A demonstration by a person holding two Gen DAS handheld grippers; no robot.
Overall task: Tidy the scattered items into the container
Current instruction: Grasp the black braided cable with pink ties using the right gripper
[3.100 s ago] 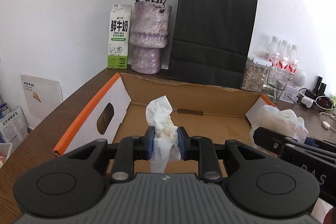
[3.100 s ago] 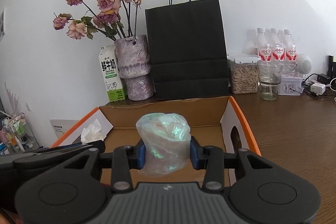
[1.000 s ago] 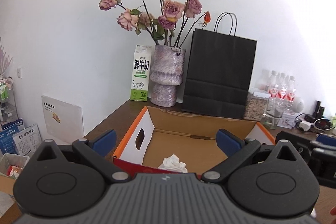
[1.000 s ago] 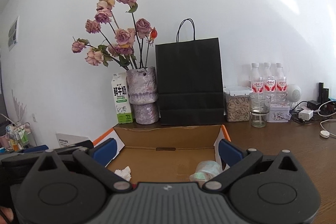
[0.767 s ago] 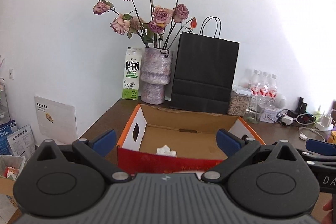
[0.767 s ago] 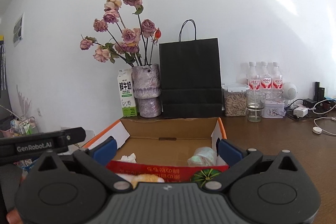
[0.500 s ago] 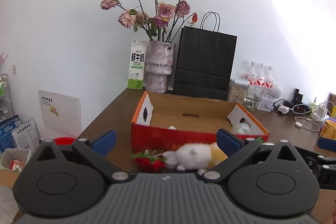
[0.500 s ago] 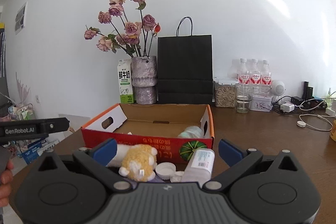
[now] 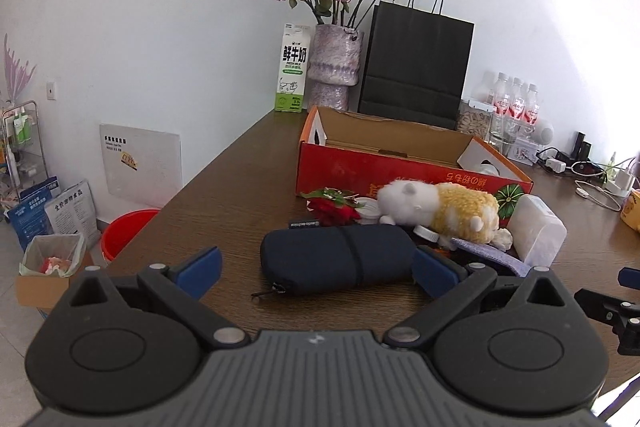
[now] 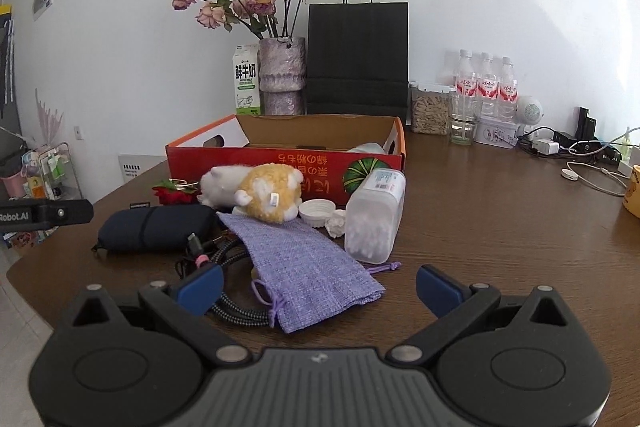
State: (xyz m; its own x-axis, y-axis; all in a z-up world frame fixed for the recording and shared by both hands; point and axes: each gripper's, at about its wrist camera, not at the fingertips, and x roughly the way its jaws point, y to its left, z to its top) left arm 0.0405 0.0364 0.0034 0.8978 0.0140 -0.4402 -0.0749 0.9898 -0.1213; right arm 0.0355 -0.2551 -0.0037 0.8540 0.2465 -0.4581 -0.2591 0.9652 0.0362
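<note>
Dark brown wooden table (image 9: 224,195) is carrying the clutter before the red cardboard box (image 10: 280,163). Only the left view is showing an orange bucket (image 9: 128,231) on the floor; only the right view is showing the lilac drawstring pouch (image 10: 304,267) fully. Left gripper (image 9: 316,273) and right gripper (image 10: 318,289) are both gaping wide, holding nothing.

The red box (image 10: 280,163) wall hides most of its contents.
</note>
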